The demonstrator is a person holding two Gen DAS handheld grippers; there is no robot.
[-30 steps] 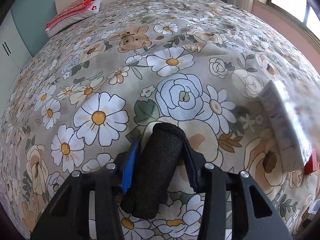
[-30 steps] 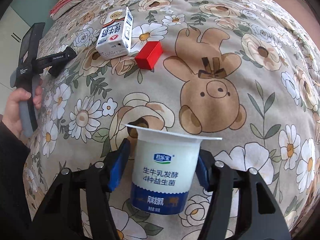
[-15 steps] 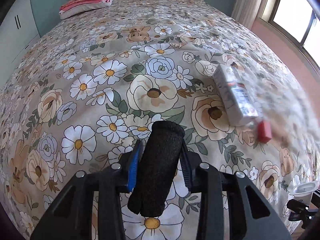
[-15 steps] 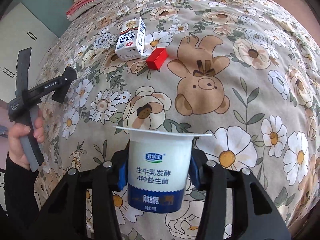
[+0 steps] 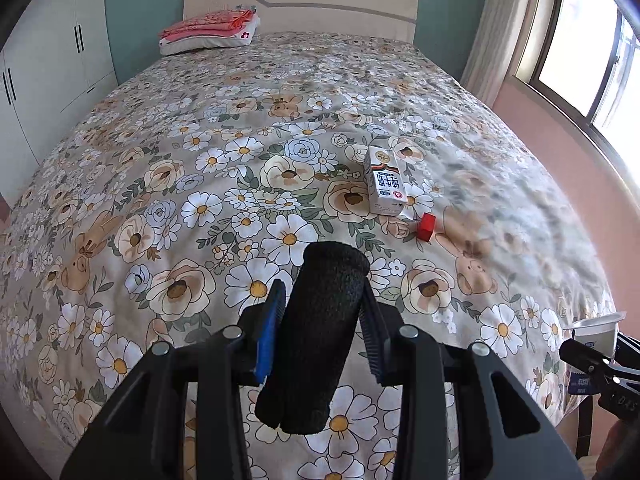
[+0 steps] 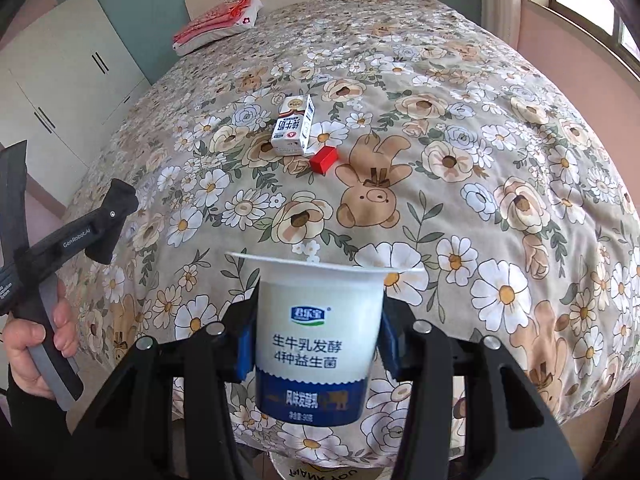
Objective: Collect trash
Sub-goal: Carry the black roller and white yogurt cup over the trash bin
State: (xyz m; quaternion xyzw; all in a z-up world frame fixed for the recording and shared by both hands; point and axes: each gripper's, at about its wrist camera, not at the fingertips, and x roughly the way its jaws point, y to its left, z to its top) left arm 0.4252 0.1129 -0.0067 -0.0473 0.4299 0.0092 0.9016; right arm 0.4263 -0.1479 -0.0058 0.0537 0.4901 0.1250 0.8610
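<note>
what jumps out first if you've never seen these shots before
The big white and blue yogurt cup fills the bottom of the right wrist view, clamped in the right gripper. In the left wrist view a black foam roll sits gripped the same way in the left gripper. Behind both spreads the floral bedspread, with a milk carton and a small red box lying side by side right of its middle.

Left gripper (image 5: 320,328) is clamping tight, right gripper (image 6: 318,336) is gripping too — both pointing steeply downward, the person's hand (image 6: 36,344) grasping the left handle.
</note>
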